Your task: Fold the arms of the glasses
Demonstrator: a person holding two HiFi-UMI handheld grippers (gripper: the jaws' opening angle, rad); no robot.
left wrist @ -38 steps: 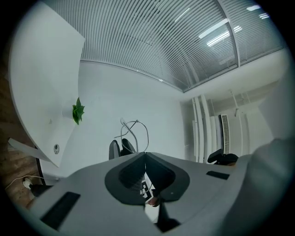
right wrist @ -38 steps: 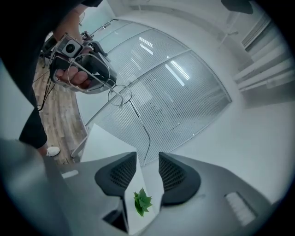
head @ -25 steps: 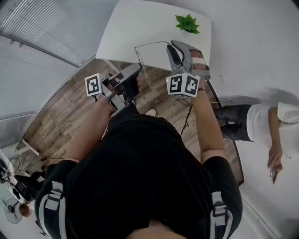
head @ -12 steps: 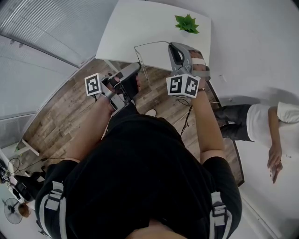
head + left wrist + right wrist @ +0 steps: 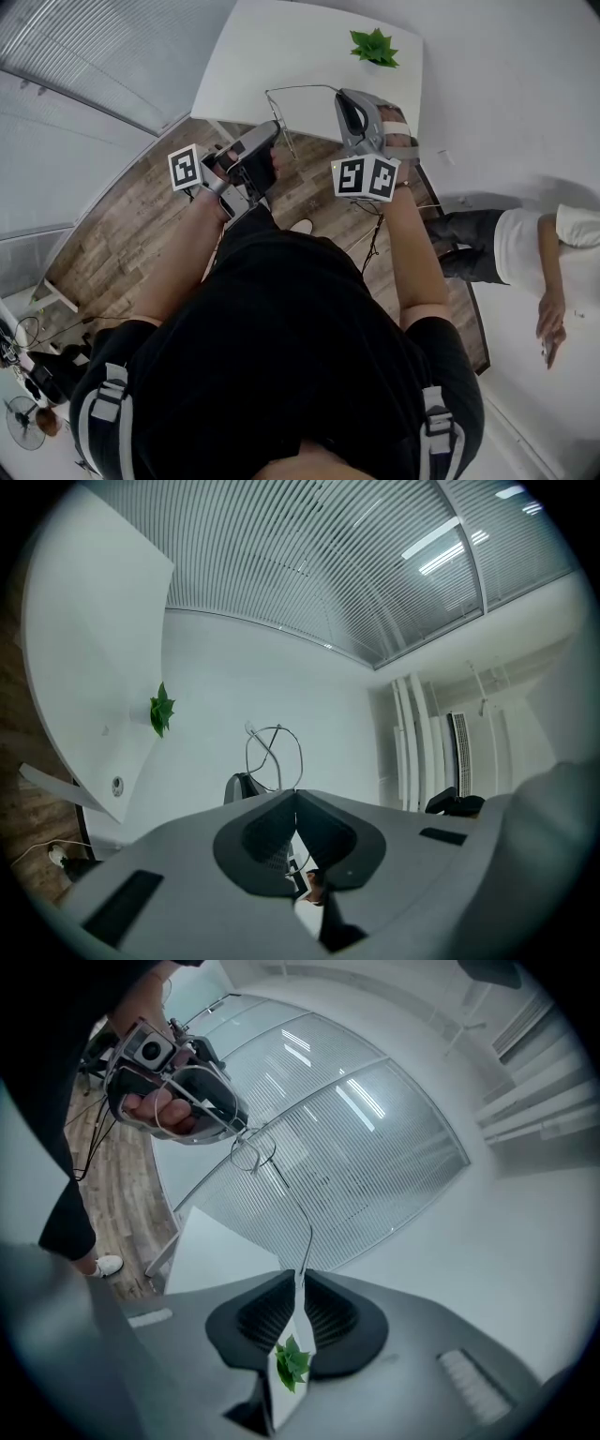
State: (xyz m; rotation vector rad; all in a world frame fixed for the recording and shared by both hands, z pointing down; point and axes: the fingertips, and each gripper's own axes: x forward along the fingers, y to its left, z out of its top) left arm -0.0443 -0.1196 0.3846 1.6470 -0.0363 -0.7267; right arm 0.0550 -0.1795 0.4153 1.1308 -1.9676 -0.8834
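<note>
Thin wire-framed glasses [image 5: 300, 87] hang in the air between my two grippers, above the near edge of the white table [image 5: 281, 47]. My left gripper [image 5: 272, 129] is shut on the frame's front; in the left gripper view the wire loops [image 5: 278, 727] rise just past its closed jaws [image 5: 295, 797]. My right gripper [image 5: 340, 94] has just closed its jaws on the tip of one arm. In the right gripper view that arm [image 5: 309, 1235] runs from the closed jaws [image 5: 302, 1283] up to the rims at the left gripper [image 5: 239, 1129].
A small green plant [image 5: 375, 45] stands at the table's far end. Wooden floor [image 5: 122, 225] lies to the left below the grippers. Another person [image 5: 525, 244] is at the right, by a white wall. Window blinds [image 5: 84, 47] fill the upper left.
The right gripper's jaws have narrowed onto the glasses' arm. Both grippers and the glasses sit slightly higher in the head view, otherwise nearly still.
</note>
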